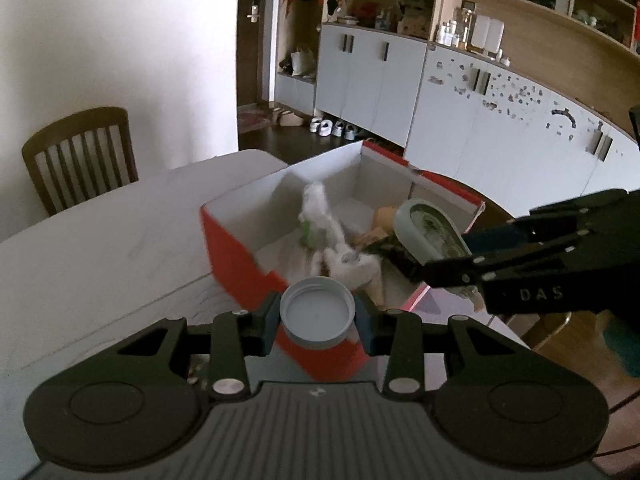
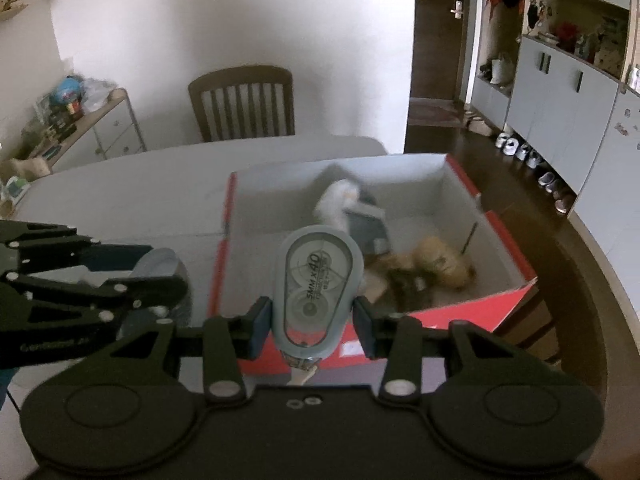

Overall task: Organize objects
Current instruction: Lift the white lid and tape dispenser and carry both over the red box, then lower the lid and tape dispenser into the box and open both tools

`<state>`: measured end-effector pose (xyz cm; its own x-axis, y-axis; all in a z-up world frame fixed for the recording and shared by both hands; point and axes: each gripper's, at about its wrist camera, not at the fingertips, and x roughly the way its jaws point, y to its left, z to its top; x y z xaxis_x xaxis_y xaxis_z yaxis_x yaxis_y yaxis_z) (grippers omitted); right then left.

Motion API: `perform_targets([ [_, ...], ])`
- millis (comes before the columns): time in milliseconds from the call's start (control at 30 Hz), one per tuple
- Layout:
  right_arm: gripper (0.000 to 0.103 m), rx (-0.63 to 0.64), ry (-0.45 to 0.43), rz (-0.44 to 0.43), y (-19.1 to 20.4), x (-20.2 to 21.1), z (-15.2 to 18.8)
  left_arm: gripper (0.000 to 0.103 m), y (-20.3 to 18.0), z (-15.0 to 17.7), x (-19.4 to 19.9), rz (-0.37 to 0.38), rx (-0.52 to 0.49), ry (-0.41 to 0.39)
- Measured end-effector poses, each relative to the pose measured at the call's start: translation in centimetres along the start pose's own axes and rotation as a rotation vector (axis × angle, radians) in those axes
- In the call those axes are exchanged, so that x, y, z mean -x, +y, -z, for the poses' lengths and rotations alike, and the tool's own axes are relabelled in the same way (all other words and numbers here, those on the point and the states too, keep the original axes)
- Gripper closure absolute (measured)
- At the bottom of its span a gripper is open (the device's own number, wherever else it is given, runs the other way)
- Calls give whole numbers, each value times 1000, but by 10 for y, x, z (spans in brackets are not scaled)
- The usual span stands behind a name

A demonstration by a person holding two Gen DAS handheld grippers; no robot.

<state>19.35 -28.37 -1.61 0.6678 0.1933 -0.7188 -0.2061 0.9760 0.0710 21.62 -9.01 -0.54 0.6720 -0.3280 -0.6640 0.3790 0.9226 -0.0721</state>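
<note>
Left gripper (image 1: pixel 317 322): pinches a grey cap (image 1: pixel 317 314) just before the box's near corner.
Right gripper (image 2: pixel 312 326): clamps a correction-tape dispenser (image 2: pixel 318 292) at the red box's (image 2: pixel 516 240) near wall.
Bench (image 1: pixel 100 236): bare leftward.
Box contents: blurred, indistinct.

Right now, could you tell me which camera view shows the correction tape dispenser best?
The right wrist view: the correction tape dispenser sits face-on between the right gripper's pads, its clear window and printed label readable. The left wrist view shows it only side-on and tilted above the red box, partly hidden by that gripper.
</note>
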Motion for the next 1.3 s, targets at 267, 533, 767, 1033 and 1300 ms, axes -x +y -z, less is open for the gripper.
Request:
perform_targets([
  [267, 60, 3, -18, 24, -46, -20, -17, 65, -28, -27, -47, 5, -40, 68],
  [533, 60, 9, -2, 30, -77, -51, -31, 65, -50, -46, -87, -24, -124, 90],
  [767, 60, -3, 52, 29, -96, -86, -39, 65, -64, -55, -120, -59, -190, 111],
  [1033, 60, 2, 123, 32, -97, -121, -39, 65, -71, -60, -150, -49, -191, 172],
  [1300, 59, 9, 179, 33, -99, -137, -31, 65, -68, -51, -169, -63, -199, 233],
])
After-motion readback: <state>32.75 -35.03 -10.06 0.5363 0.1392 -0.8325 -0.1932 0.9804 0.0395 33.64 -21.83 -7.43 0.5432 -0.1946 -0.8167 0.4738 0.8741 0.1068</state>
